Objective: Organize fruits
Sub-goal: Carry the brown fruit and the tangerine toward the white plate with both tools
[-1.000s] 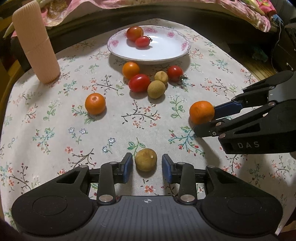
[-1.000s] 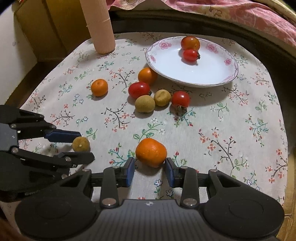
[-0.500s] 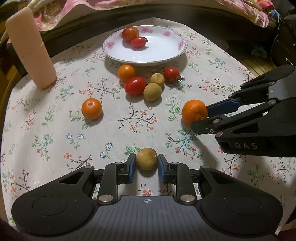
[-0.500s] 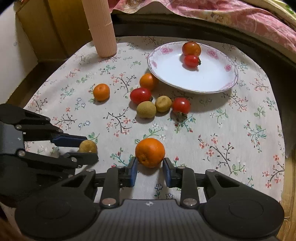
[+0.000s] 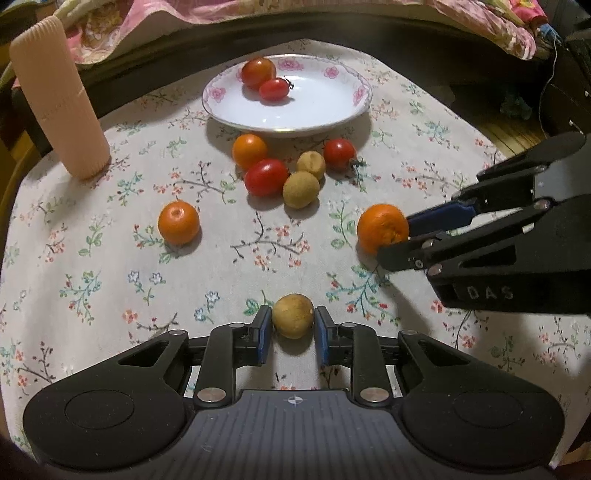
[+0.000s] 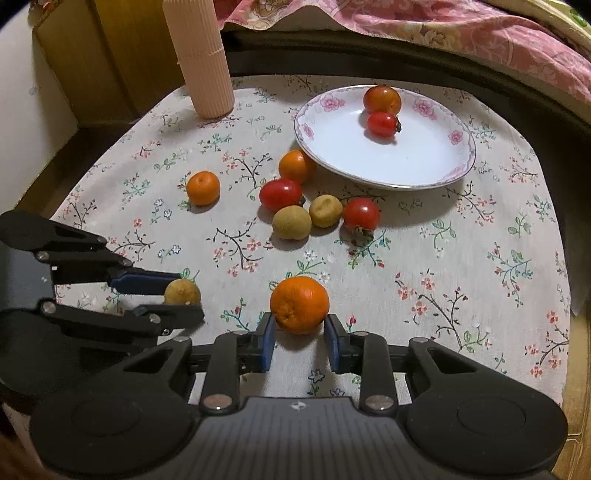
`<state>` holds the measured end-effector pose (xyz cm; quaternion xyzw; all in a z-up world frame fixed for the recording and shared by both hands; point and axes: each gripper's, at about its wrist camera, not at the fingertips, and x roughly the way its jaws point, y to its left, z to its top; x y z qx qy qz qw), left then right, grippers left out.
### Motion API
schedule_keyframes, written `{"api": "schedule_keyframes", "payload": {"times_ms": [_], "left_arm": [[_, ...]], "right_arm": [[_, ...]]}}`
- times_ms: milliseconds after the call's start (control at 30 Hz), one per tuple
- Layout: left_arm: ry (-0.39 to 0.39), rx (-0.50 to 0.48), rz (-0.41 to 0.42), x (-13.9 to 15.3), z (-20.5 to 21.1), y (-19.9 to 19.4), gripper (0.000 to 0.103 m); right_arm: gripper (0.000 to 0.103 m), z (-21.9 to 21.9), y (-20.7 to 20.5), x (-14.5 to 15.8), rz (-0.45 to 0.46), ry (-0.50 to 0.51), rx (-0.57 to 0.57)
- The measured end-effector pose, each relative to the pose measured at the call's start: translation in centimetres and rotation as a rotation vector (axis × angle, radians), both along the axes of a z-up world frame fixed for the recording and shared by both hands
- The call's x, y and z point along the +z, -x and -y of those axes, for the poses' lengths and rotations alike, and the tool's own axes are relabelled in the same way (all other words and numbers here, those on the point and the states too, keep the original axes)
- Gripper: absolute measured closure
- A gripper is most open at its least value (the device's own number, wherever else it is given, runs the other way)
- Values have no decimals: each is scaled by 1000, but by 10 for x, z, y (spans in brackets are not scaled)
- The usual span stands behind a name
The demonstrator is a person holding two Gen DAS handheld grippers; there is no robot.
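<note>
My left gripper (image 5: 291,328) is shut on a small tan longan (image 5: 293,320) near the table's front edge; the right wrist view shows the same gripper (image 6: 186,297) and longan (image 6: 182,291) at the left. My right gripper (image 6: 299,332) is shut on a mandarin (image 6: 299,304), also seen in the left wrist view as gripper (image 5: 395,240) and mandarin (image 5: 382,229). A white floral plate (image 5: 317,110) at the back holds two tomatoes (image 5: 267,79). In front of it lie two tomatoes, two longans (image 5: 301,189) and an orange fruit; another mandarin (image 5: 178,222) sits to the left.
A tall ribbed pink cup (image 5: 59,99) stands at the back left of the floral tablecloth (image 5: 110,280). A dark curved rim and pink bedding (image 6: 461,33) lie beyond the table. A wooden cabinet (image 6: 110,55) stands at the far left.
Both grippers have closed from open: the left onto the longan, the right onto the mandarin. Both views have pulled back a little from the plate.
</note>
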<state>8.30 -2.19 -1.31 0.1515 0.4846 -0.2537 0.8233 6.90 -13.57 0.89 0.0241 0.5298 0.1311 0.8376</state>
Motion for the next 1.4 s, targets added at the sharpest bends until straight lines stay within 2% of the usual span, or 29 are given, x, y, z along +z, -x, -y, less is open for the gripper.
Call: {"api": "schedule_keyframes", "payload": {"times_ms": [300, 633, 700, 767, 1000, 1400], "left_arm": [[25, 28, 10, 8, 2, -15, 71], [5, 24, -15, -5, 5, -17, 71], [8, 24, -15, -5, 5, -17, 70], [9, 23, -16, -5, 4, -17, 70], [11, 20, -15, -5, 4, -17, 70], [35, 30, 9, 6, 10, -27, 71]], "right_arm": [[74, 8, -6, 5, 20, -20, -21], [73, 10, -16, 2, 44, -46, -27], [68, 10, -18, 0, 25, -56, -24], [67, 9, -18, -6, -11, -76, -17], [68, -2, -19, -7, 15, -37, 0], [69, 9, -20, 4, 44, -52, -34]]}}
